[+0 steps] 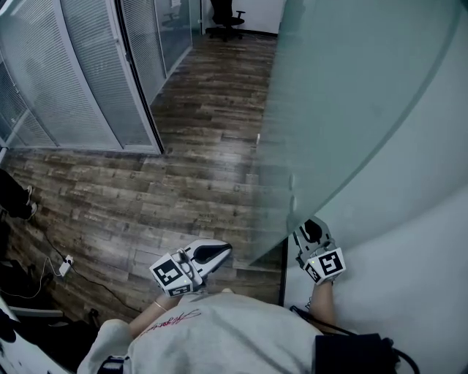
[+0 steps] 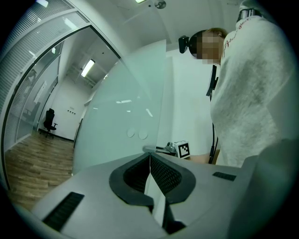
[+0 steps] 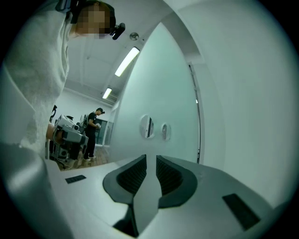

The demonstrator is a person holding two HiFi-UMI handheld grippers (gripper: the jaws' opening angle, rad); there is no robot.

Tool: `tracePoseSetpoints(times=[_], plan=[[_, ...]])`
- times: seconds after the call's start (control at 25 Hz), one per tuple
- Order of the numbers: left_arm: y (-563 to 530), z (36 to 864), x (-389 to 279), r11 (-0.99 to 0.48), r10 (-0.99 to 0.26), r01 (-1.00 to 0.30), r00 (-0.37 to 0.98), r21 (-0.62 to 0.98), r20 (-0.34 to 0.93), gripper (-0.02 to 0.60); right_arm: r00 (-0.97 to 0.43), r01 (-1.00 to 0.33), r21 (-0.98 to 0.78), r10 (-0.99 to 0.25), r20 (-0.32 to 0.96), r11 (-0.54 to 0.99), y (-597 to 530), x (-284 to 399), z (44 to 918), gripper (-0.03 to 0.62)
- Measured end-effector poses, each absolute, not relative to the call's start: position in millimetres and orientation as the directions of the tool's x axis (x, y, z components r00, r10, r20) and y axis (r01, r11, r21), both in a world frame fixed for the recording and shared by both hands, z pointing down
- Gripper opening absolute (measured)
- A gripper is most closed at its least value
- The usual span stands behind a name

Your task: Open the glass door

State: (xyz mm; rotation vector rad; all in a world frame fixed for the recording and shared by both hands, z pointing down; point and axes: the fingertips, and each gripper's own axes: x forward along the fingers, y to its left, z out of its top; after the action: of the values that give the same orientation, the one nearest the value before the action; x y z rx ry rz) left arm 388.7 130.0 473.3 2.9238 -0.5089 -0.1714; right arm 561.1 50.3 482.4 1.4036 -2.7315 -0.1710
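A person in a grey sweatshirt (image 1: 219,332) stands at a frosted glass door (image 1: 351,109), a gripper in each hand. Nearest the body, the left gripper (image 1: 216,252) has its fingers (image 2: 163,172) pressed together tip to tip with nothing between them. The right gripper (image 1: 313,229) has its fingers (image 3: 170,175) parted by a narrow gap, and that gap is empty.

The door's free edge comes down between the two tools. The left gripper sits on the wood-floor side of it. The right gripper sits on the side of the white wall (image 1: 417,248), its tips close up to the glass, though whether they touch cannot be told.

Straight ahead of the right fingers, just above their tips, two round fittings (image 3: 148,126) are set in the pane. The same pair shows faintly through the glass beyond the left fingers. Past the left fingertips, the right gripper's marker cube (image 2: 183,149) peeks round the door's edge.

Farther out in front of the left gripper runs the wood floor (image 1: 183,175), with a white plug on a cable (image 1: 65,265) off to its left. Beyond that is a glass partition with blinds (image 1: 80,73), and at the far end a black office chair (image 1: 225,18). Far off to the left of the right fingers, another person in black (image 3: 91,133) stands beside some equipment (image 3: 65,135).
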Motion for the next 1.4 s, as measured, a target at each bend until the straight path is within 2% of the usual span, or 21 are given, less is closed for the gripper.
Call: tracePoseSetpoints(times=[0.12,0.32,0.52,0.8,1.04,1.4], plan=[[121.6,480.1,395.5,-0.931,-0.324,-0.302,0.943,0.205,-0.081,0.018,-0.553,-0.832,0.046,-0.833,0.012,0.553,66.4,565.0,504.4,0.046],[127.5,469.4,396.9,-0.952,-0.247,-0.221,0.963,0.212,-0.105,0.018,-0.472,-0.877,0.020,-0.870,0.144,0.479,114.5,557.8,533.0,0.032],[123.5,462.4,385.9,-0.967,-0.182,-0.161,0.979,0.199,-0.093,0.018,-0.471,-0.882,-0.016,-0.877,0.101,0.472,125.5,521.8,519.2,0.030],[114.4,459.9,346.5,-0.974,-0.162,-0.143,0.982,0.177,-0.097,0.018,-0.535,-0.844,-0.007,-0.843,-0.055,0.536,112.0,443.8,459.4,0.023],[110.0,462.5,309.7,-0.975,-0.176,-0.158,0.979,0.155,-0.106,0.018,-0.583,-0.808,0.124,-0.812,-0.026,0.576,104.0,384.0,455.7,0.018],[108.9,461.2,250.4,-0.973,-0.189,-0.172,0.977,0.155,-0.101,0.018,-0.631,-0.773,0.115,-0.774,-0.041,0.624,93.3,307.3,453.2,0.018]])
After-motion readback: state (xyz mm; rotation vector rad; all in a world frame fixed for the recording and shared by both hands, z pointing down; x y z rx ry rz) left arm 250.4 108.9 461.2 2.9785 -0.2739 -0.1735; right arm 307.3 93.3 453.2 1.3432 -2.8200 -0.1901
